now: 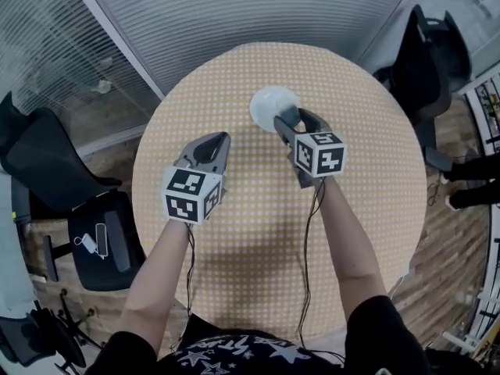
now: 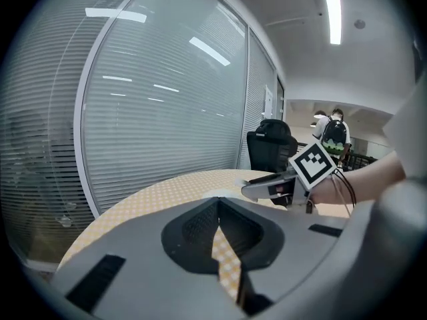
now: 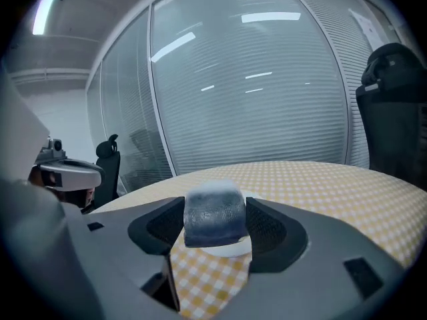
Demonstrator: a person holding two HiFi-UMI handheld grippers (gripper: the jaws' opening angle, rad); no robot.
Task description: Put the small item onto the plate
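A white plate (image 1: 269,104) sits on the far half of the round table (image 1: 234,256), which wears a yellow checked cloth. My right gripper (image 1: 287,121) hangs over the plate's near edge, shut on a small grey-blue block (image 3: 215,217). In the right gripper view the block fills the gap between the jaws, and the plate (image 3: 230,249) shows just below it. My left gripper (image 1: 226,137) hovers to the left of the plate, shut with nothing in it. In the left gripper view only a thin wedge of cloth shows between its jaws (image 2: 219,212), and the right gripper (image 2: 263,188) is ahead to the right.
Black office chairs stand at the left (image 1: 101,241) and at the back right (image 1: 426,69) of the table. A glass wall with blinds (image 1: 258,14) runs behind it. People (image 2: 331,131) stand far off in the left gripper view.
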